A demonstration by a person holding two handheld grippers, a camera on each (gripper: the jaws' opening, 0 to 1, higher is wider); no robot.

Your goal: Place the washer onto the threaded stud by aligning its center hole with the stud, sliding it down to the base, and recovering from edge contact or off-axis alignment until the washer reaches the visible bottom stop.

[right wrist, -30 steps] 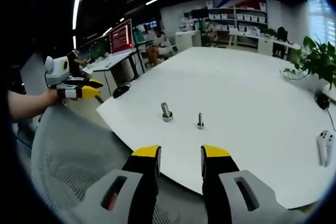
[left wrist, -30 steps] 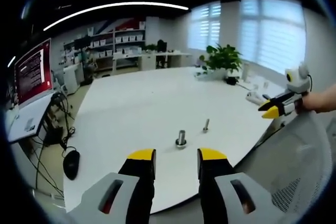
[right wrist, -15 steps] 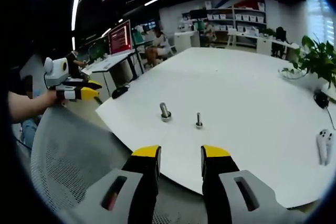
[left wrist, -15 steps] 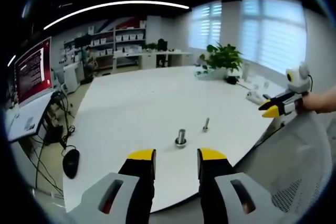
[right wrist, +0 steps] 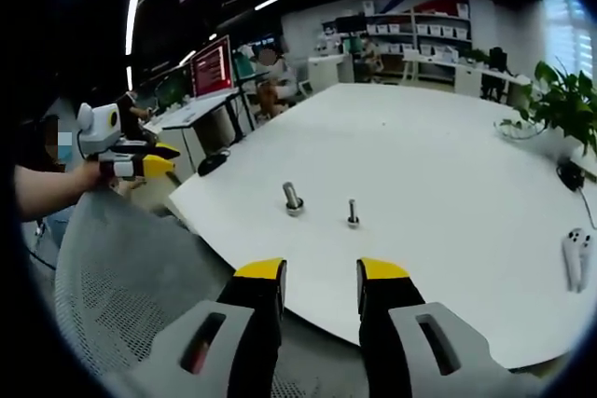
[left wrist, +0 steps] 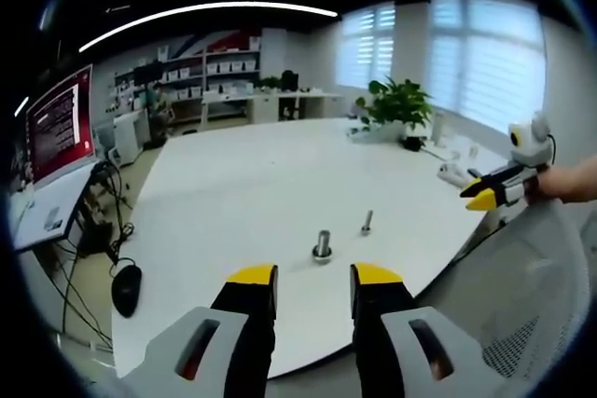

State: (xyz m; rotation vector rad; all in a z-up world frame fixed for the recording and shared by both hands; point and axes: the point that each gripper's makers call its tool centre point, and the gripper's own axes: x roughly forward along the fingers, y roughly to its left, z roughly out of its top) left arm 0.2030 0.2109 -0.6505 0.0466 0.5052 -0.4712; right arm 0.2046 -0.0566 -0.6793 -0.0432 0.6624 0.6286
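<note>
Your left claw (left wrist: 312,275) and right claw (right wrist: 320,270) both stood parted and empty — short of the white tabletop (left wrist: 242,184). The threaded stud (left wrist: 367,222) rose at 1 o'clock of the thicker bolt (left wrist: 322,247) — the washer itself could not be made out.

Right gripper (right wrist: 320,279) jaws apart, empty; 2 small metal pieces, perhaps studs (right wrist: 293,199), stand on white table (right wrist: 448,174).
</note>
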